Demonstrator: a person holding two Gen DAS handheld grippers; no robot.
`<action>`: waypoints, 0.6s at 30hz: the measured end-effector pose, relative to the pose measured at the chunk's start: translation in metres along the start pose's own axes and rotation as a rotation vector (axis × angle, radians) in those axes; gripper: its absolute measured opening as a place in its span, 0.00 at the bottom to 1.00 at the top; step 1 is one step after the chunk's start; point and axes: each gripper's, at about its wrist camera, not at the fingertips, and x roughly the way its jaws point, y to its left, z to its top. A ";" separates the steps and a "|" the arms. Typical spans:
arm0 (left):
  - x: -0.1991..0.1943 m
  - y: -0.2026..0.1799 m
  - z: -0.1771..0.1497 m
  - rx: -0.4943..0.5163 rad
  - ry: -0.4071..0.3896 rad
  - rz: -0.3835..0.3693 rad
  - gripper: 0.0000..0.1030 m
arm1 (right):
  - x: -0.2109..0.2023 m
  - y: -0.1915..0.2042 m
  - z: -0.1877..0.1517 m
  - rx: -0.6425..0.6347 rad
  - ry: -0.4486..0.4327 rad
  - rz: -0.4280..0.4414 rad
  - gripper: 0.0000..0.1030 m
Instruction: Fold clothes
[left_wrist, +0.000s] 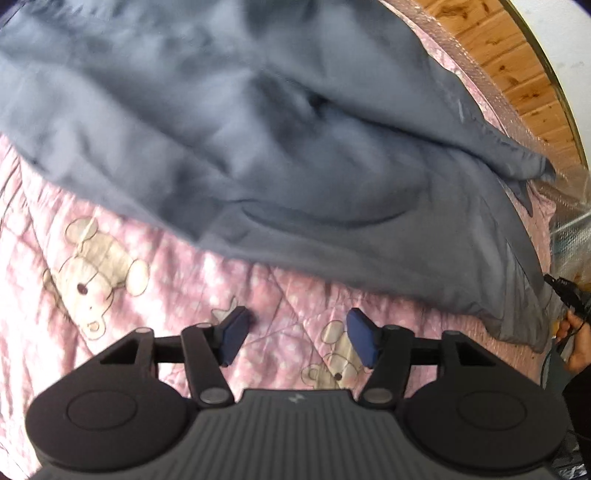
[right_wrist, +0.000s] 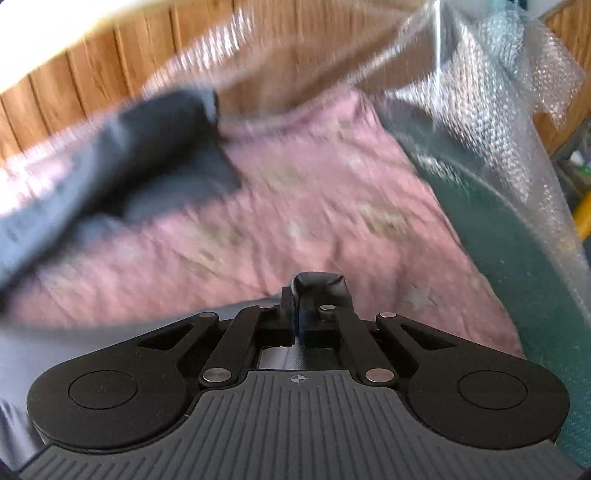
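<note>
My left gripper has black arms, round silver screws and two dark blue pads. Its grey body has ridges and a small white mark. My right gripper looks the same, with a tiny cross mark. My hand wears a black sleeve.
</note>
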 end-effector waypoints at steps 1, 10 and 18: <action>0.000 -0.002 0.001 0.005 0.004 0.004 0.59 | 0.003 0.001 -0.002 0.000 0.018 -0.013 0.01; -0.017 0.001 0.010 -0.013 -0.034 -0.007 0.65 | -0.111 -0.010 -0.048 0.214 -0.082 0.183 0.39; -0.026 -0.009 0.015 0.008 -0.055 -0.039 0.68 | -0.105 -0.076 -0.139 0.566 0.092 0.057 0.38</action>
